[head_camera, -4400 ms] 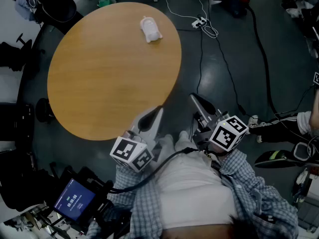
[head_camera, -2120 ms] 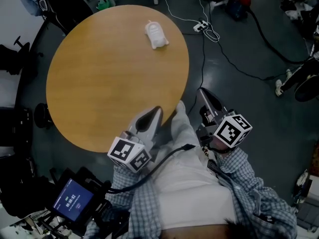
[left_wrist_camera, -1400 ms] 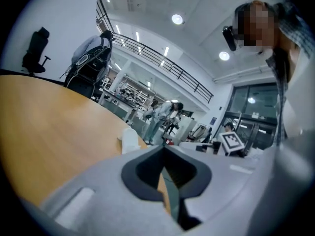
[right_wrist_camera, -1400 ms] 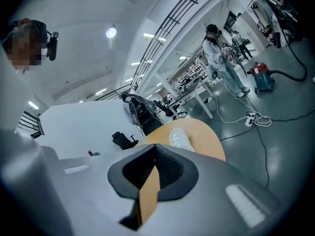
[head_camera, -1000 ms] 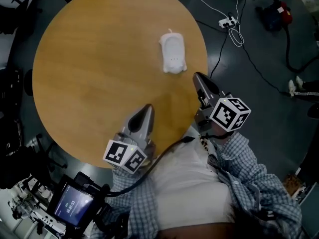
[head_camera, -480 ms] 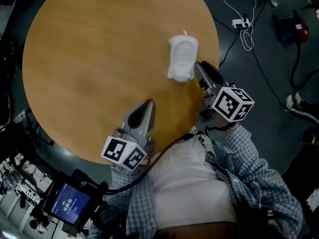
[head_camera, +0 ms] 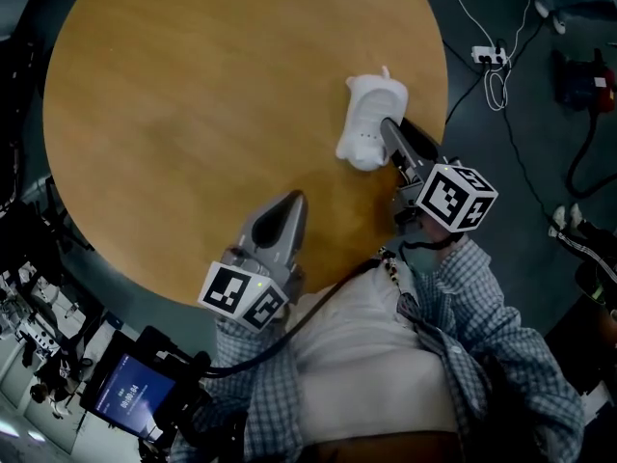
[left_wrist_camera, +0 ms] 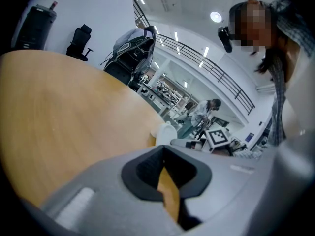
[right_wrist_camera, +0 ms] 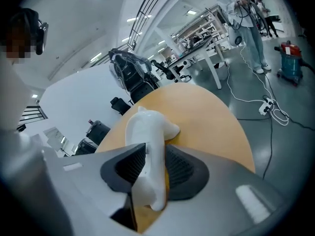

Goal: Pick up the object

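A white moulded animal-shaped object (head_camera: 371, 123) lies on the round wooden table (head_camera: 193, 114), near its right edge. My right gripper (head_camera: 390, 131) reaches its near end. In the right gripper view the object (right_wrist_camera: 147, 127) sits between the spread jaws of that gripper (right_wrist_camera: 156, 154). It rests against the left pad (right_wrist_camera: 129, 168), and a strip of table shows on the other side. My left gripper (head_camera: 294, 201) hovers over the table's near edge with nothing in it, its jaws together. From the left gripper (left_wrist_camera: 165, 149), the object (left_wrist_camera: 165, 132) shows small, ahead and to the right.
A power strip with white cables (head_camera: 487, 58) lies on the dark floor right of the table. A lit screen device (head_camera: 130, 394) hangs at lower left. Office chairs (right_wrist_camera: 130, 75) stand beyond the table, with a red vacuum (right_wrist_camera: 290, 65) and a standing person (right_wrist_camera: 246, 14) at far right.
My right gripper has moved forward from the table's edge up to the white object, and its jaws now stand around the near end. The left gripper has stayed near the front edge.
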